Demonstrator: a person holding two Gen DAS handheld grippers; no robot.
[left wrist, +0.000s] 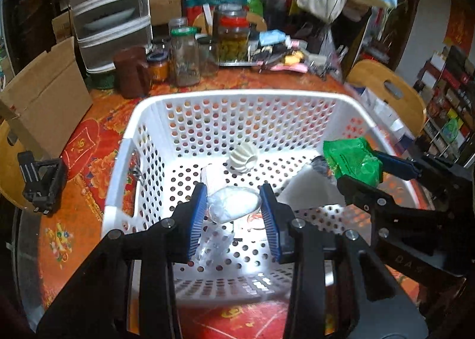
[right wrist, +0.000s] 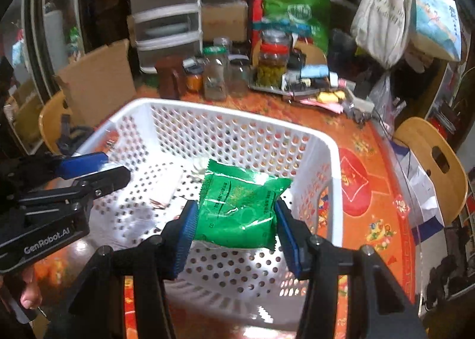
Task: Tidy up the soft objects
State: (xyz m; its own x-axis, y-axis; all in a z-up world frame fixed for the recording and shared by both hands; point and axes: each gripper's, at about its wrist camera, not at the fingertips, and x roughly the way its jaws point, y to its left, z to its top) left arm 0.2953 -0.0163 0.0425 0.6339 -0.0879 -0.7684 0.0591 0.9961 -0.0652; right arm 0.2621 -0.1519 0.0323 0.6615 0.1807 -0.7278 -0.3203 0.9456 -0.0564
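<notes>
A white perforated basket (left wrist: 237, 98) stands on the red patterned table; it also shows in the right wrist view (right wrist: 332, 166). My left gripper (left wrist: 234, 205) is shut on a clear plastic bag of white soft stuff (left wrist: 231, 203), held over the basket's inside. My right gripper (right wrist: 236, 214) is shut on a green foil packet (right wrist: 240, 205), held above the basket's right side; the packet also shows in the left wrist view (left wrist: 351, 160). A white ribbed ball (left wrist: 243, 157) and a white packet (left wrist: 212, 175) lie on the basket floor.
Glass jars (left wrist: 184, 56) and a brown jug (left wrist: 130, 71) stand behind the basket. A cardboard box (left wrist: 47, 101) is at the left, a black clamp (left wrist: 41, 181) beside it. Wooden chairs (right wrist: 430, 160) stand around the table. Bags hang at the back right (right wrist: 383, 12).
</notes>
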